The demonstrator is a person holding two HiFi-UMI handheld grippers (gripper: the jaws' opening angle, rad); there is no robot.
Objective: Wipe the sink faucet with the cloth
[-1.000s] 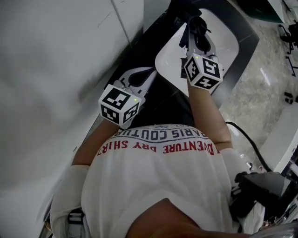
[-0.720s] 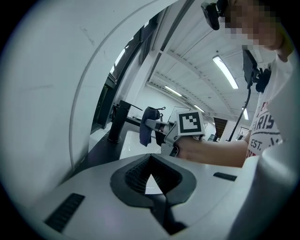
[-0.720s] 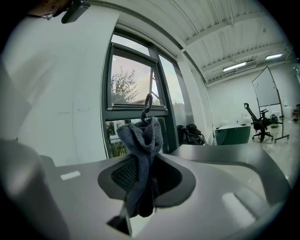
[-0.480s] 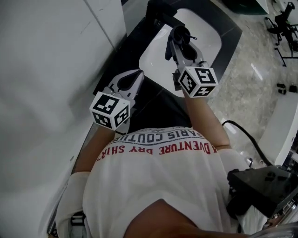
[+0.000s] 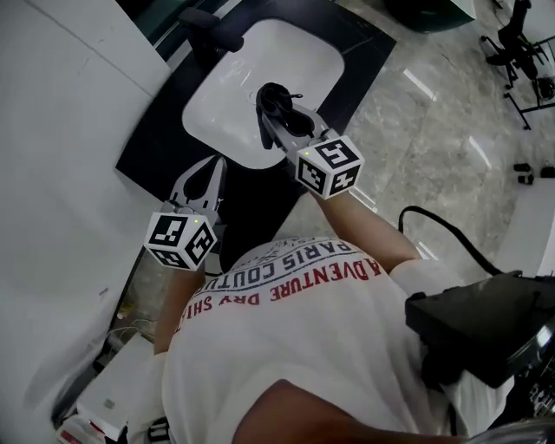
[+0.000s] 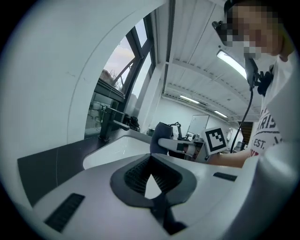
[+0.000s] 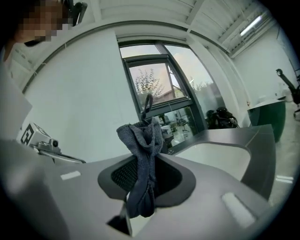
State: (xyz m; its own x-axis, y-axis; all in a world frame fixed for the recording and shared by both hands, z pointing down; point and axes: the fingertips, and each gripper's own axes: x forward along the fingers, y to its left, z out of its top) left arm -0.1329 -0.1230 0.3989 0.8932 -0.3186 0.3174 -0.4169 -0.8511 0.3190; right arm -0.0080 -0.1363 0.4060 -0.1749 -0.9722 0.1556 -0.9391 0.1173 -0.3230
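The white sink (image 5: 243, 69) is set in a dark counter, with the dark faucet (image 5: 206, 24) at its far end. My right gripper (image 5: 270, 108) hangs over the basin's near part, shut on a dark grey cloth (image 5: 277, 95). In the right gripper view the cloth (image 7: 140, 140) stands bunched up between the jaws of the right gripper (image 7: 144, 164). My left gripper (image 5: 214, 165) is shut and empty, above the counter left of the basin. In the left gripper view the left gripper (image 6: 150, 159) points towards the faucet (image 6: 110, 124), the sink (image 6: 117, 147) and the cloth (image 6: 161, 137).
A white wall (image 5: 61, 173) runs along the left of the dark counter (image 5: 152, 143). Marble floor (image 5: 451, 130) lies to the right, with a black cable (image 5: 447, 230) across it. A window sits behind the faucet.
Both grippers have drawn back from the faucet end towards the near side of the sink. The right gripper keeps its hold on the cloth. The head view has swung, showing the whole basin.
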